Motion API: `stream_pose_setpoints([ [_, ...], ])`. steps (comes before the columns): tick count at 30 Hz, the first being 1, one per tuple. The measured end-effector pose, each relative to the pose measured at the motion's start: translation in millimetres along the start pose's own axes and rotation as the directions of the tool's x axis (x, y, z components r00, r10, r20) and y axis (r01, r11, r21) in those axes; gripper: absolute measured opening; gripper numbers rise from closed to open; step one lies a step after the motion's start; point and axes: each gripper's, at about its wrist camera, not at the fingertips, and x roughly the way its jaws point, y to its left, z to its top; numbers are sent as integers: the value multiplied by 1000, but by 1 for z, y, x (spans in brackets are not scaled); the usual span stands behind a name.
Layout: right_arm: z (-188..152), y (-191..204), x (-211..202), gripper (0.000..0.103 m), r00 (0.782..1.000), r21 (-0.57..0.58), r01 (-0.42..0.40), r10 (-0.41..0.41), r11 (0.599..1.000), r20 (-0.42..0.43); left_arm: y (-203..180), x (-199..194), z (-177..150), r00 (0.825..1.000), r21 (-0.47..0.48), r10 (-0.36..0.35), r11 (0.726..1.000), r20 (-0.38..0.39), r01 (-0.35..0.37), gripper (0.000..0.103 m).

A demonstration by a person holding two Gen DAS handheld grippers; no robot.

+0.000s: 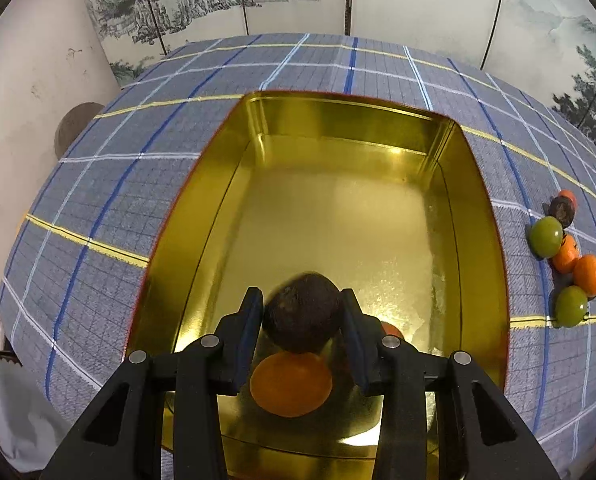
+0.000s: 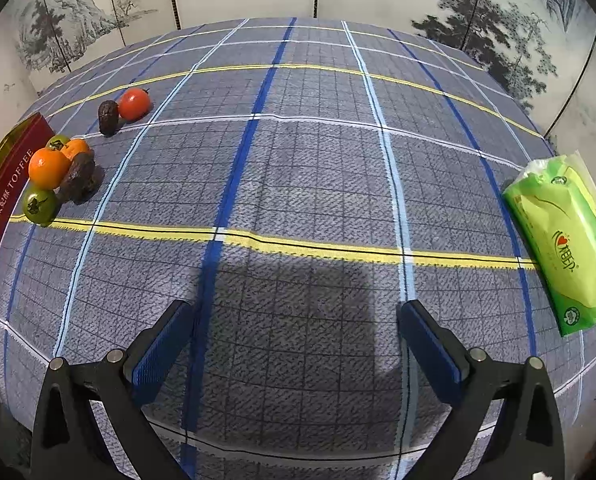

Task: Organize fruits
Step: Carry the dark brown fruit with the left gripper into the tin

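A dark brown fruit [image 1: 302,314] is clamped in the left gripper [image 1: 303,308] above the gold tin [image 1: 482,208], over an orange [image 1: 291,384]. It should be lowered beside the orange before release. The right gripper [image 2: 296,344] is held open over the bench [image 2: 318,160].

The tin [image 1: 234,152] is shiny gold inside and dark red outside, with pale lettering on its side. The counter's cloth [image 2: 318,160] is grey-blue plaid, crossed by yellow, white, light blue and deep blue lines. The left tool [image 1: 302,312] is black with blue pads and grips a dark brown fruit [image 1: 302,316] above an orange one [image 1: 290,384]. Beside the tin lie green, orange, red and dark brown fruits [image 2: 50,172]. The tissue pack [image 2: 566,240] is bright green. The folding screen [image 2: 98,12] shows grey ink trees on a pale ground.
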Motion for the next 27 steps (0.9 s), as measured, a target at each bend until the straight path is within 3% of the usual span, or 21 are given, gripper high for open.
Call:
stream_pose_setpoints([
  [21, 30, 102, 14, 102, 993, -204, -115, 117, 972, 1, 4, 0, -3, 1000, -22, -15, 1000, 7, 15, 40],
  [27, 43, 129, 19, 97, 989, -242, -142, 150, 960, 14, 3, 0, -3, 1000, -25, -18, 1000, 4, 18, 40],
])
